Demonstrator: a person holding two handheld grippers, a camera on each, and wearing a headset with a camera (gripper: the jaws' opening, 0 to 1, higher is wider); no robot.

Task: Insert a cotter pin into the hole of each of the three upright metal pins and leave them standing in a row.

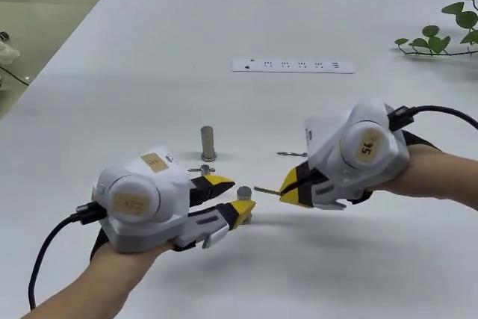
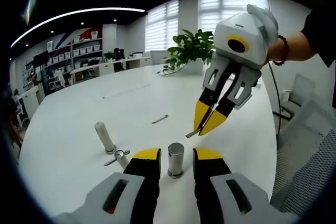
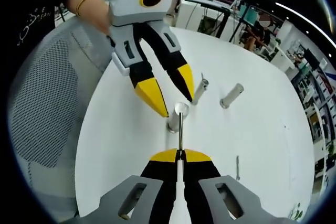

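A short metal pin [image 1: 244,193] stands upright between the yellow tips of my left gripper [image 1: 234,196]. That gripper is open, its jaws straddling the pin [image 2: 176,159] with small gaps on both sides. My right gripper [image 1: 290,188] is shut on a thin cotter pin [image 1: 266,191], whose free end points at the top of that pin [image 3: 177,116]. A taller upright pin [image 1: 208,143] stands behind. Another pin [image 2: 119,156], with a cotter pin through it, stands just left of my left jaw. A loose cotter pin [image 1: 291,154] lies on the white table [image 1: 149,72].
A white power strip [image 1: 293,66] lies farther back at mid-table. A leafy plant [image 1: 444,35] trails over the far right corner. The table's left edge [image 1: 52,57] runs diagonally beside the floor.
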